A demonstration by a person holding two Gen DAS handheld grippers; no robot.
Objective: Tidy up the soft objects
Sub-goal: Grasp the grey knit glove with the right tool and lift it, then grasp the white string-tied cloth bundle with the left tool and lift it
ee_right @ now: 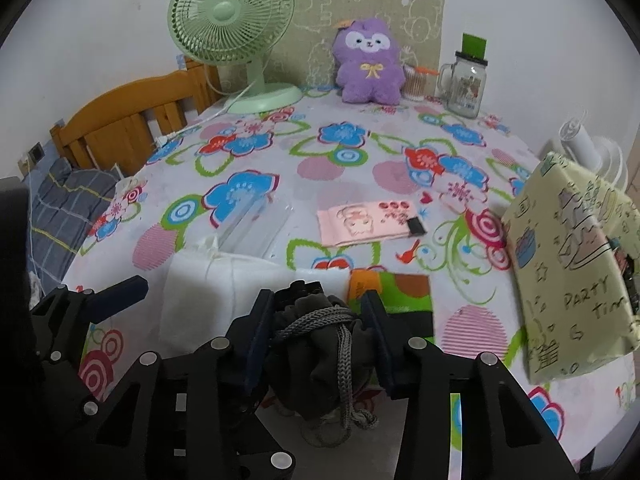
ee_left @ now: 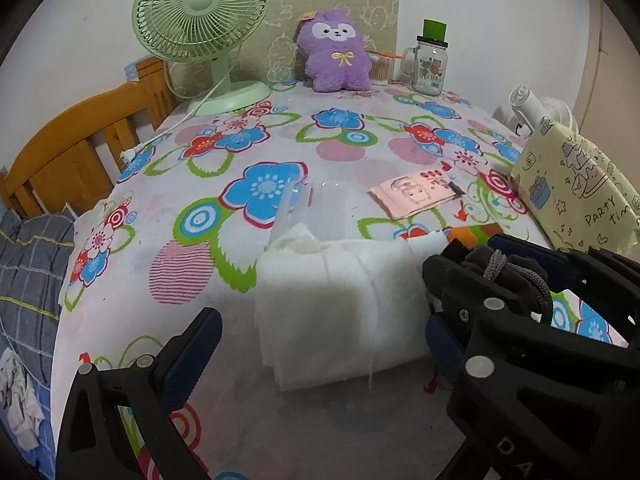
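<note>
Now right gripper (ee_right: 320,332) pinching dark pouch (ee_right: 316,356); left gripper (ee_left: 320,320) spread around white pack (ee_left: 340,300); open tablecloth (ee_left: 320,136) far behind.

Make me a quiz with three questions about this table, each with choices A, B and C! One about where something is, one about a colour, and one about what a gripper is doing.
1. Where does the purple plush toy sit?
A. at the far edge, by the wall
B. under the table
C. on the fan

2. What colour is the fan?
A. red
B. light green
C. black

3. What is the right gripper doing?
A. standing wide open
B. squeezing a dark drawstring pouch
C. holding the glass jar

Answers:
1 A, it leans up at the back beside the glass jar.
2 B, cage and base are pale green.
3 B, both pads press the pouch.
</note>
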